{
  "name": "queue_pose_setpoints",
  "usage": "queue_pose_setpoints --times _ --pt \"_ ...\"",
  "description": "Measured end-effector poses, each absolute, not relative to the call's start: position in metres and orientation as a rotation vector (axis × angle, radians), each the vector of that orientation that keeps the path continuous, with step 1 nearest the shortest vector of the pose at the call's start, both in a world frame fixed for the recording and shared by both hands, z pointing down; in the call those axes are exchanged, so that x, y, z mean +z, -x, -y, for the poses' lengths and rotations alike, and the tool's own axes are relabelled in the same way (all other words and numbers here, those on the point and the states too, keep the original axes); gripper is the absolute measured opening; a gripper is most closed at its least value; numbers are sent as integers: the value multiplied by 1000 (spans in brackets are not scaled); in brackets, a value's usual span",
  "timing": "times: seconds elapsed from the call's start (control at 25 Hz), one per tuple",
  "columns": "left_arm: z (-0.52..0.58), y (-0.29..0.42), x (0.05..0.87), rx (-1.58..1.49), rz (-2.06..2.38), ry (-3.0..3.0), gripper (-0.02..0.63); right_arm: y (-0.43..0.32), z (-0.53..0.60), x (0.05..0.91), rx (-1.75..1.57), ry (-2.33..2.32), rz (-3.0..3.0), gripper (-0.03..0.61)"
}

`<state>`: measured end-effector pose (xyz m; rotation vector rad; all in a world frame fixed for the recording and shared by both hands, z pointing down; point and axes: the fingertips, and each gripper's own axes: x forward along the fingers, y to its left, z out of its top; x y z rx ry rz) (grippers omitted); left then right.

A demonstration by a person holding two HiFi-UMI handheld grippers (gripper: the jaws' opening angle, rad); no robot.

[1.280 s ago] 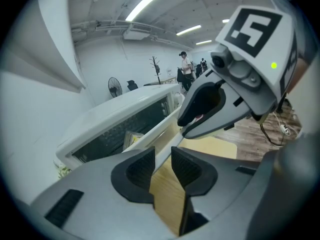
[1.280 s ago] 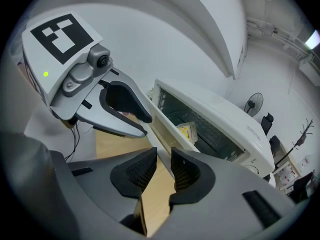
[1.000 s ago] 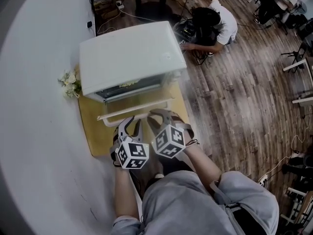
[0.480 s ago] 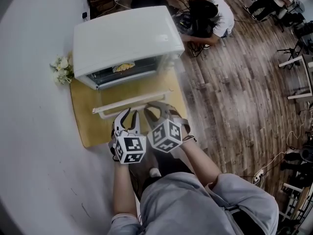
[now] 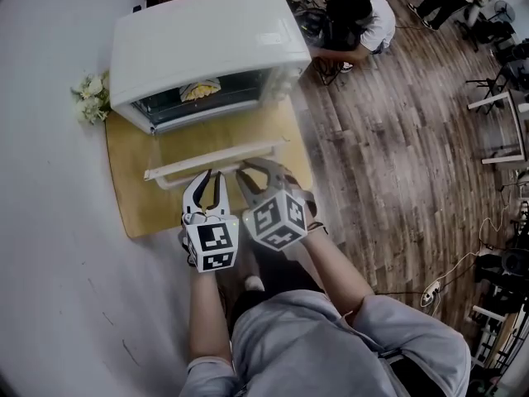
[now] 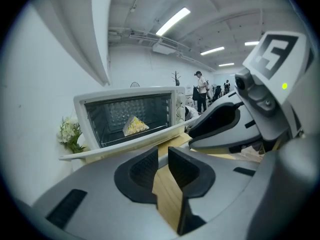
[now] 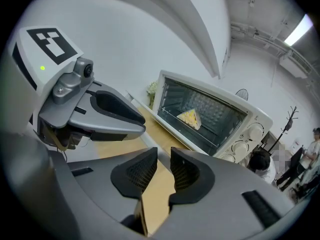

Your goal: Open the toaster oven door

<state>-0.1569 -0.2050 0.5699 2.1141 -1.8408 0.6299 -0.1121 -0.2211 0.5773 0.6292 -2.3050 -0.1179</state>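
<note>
Closing left gripper (image 6: 163, 155): jaws had just narrowed to a slim gap, board (image 5: 132, 197) showing through.
Right gripper (image 7: 164, 156): jaws stood slightly apart, unclamped.
Toaster oven door (image 5: 219, 141): lay open just ahead.

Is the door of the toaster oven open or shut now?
Open. The door lies folded down flat in front of the toaster oven, and the yellow food inside shows unobstructed.

The toaster oven (image 5: 207, 40) had a smooth, faintly glossy white casing; the board (image 5: 132, 197) under it was matt pale wood. The desk (image 5: 50, 263) was smooth matt white. The left tool (image 6: 163, 151) had ribbed black pads (image 6: 143, 169).
</note>
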Motion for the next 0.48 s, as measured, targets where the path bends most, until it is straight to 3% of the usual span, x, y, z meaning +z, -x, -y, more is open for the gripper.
queue_pose_setpoints --times 0.48 --pt "190 159 591 408 1995 -2011 26 100 214 596 102 -787 2472 34"
